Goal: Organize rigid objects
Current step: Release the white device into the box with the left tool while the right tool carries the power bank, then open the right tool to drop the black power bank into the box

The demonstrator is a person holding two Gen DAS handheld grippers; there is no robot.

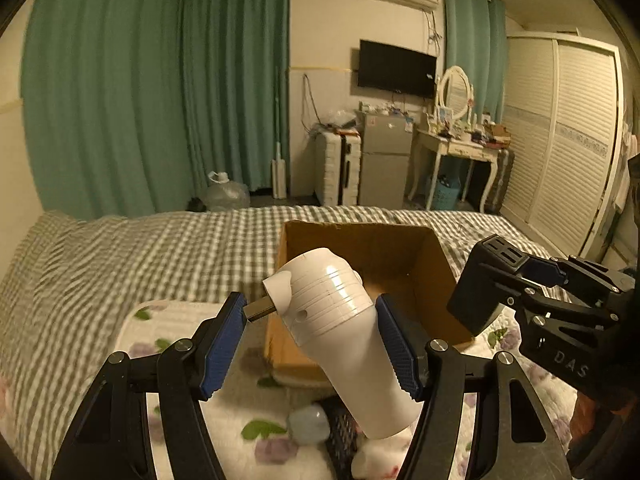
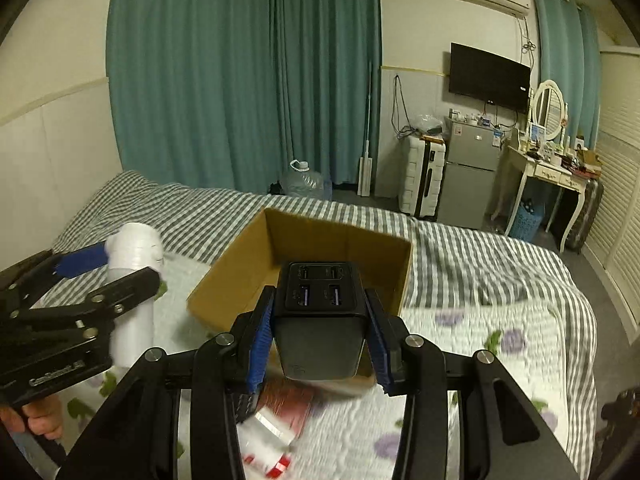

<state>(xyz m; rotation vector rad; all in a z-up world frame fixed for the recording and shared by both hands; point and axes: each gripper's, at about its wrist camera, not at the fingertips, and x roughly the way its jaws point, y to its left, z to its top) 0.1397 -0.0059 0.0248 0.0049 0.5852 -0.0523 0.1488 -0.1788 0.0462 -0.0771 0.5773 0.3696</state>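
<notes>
My left gripper is shut on a white cylindrical gadget with a USB plug, held above the bed in front of an open cardboard box. My right gripper is shut on a black USB charger block, held over the box's near edge. In the left wrist view the charger and right gripper show at right. In the right wrist view the white gadget and left gripper show at left.
The box sits on a checked bedspread with a floral quilt. Small items lie below the grippers: a pale object, a dark item, a red-and-white packet. Behind the bed are a fridge, suitcase, and dressing table.
</notes>
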